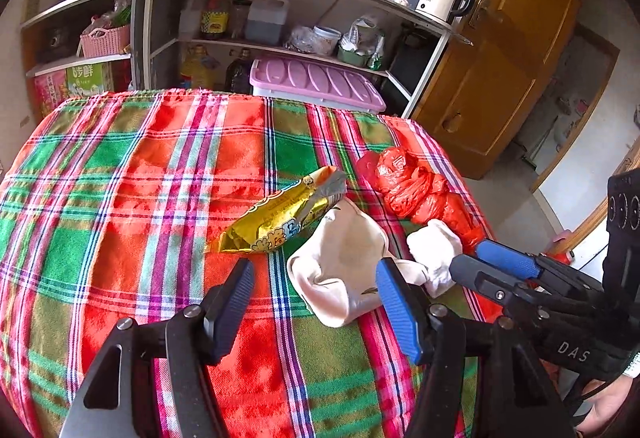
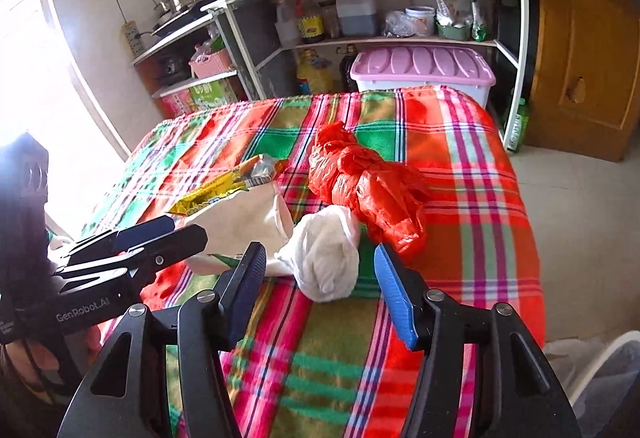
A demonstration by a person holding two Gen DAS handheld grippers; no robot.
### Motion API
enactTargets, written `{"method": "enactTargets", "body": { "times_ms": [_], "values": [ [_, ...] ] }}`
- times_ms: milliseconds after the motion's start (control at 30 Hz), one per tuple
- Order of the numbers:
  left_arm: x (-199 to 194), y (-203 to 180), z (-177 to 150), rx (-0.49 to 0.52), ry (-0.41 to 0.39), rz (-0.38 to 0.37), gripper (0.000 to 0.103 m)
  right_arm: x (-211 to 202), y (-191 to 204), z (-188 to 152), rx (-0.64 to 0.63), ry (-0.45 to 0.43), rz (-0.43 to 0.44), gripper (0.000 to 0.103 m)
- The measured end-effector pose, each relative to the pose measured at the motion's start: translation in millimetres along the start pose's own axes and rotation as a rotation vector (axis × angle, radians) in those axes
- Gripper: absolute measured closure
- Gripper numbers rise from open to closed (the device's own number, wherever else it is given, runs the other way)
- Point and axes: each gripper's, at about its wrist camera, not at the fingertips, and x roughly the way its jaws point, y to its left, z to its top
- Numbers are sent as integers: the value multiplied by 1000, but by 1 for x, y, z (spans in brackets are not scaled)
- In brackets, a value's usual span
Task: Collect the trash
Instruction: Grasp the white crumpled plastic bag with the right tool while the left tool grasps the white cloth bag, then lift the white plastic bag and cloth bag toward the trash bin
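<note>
While closing in on the trash, hovering nearest: left hand-held gripper (image 1: pixel 316 292), spread, empty, framing the flat white bag (image 1: pixel 340 274); right hand-held gripper (image 2: pixel 320 270), spread, empty, straddling the white crumpled wad (image 2: pixel 326 254), likely lining up for grabs. Lying just beyond on the plaid-covered surface (image 1: pixel 120 198): gold snack wrapper (image 1: pixel 280 218), touching the bag; red plastic bag (image 2: pixel 364 190), farthest.

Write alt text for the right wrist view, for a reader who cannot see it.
The open right gripper hovers over a plaid tablecloth, its jaws framing a crumpled white tissue wad. Behind the wad lie a red plastic bag, a flat white bag and a yellow snack wrapper; the left gripper reaches in from the left, holding nothing.
</note>
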Motion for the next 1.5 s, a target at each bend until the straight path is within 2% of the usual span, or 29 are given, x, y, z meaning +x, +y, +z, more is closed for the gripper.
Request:
{"method": "enactTargets", "body": {
  "times_ms": [167,433,500,533,567,667,700,767,1067,1500],
  "values": [
    [9,1,-1,0,16,5,40,13,-1,2,-5,14,33,46],
    [14,8,0,-20,6,24,41,26,-7,3,25,46,9,46],
    [14,7,-1,-23,9,7,47,26,-8,3,29,49,13,49],
    [15,6,-1,-17,11,-1,49,27,-7,2,28,47,11,57],
    [16,5,-1,-13,13,-6,54,27,-7,2,29,48,10,63],
    [17,2,-2,4,18,-20,69,27,-4,0,15,45,1,72],
    [18,0,-2,11,20,-16,74,27,-3,0,11,45,-2,74],
    [17,-2,-3,19,17,-15,78,26,-2,-1,9,41,-2,76],
    [7,-6,-5,32,3,-1,79,15,-2,-8,13,25,4,80],
    [-17,-26,-13,57,-17,-9,79,-23,-2,-18,19,-20,-1,82]
  ]
}}
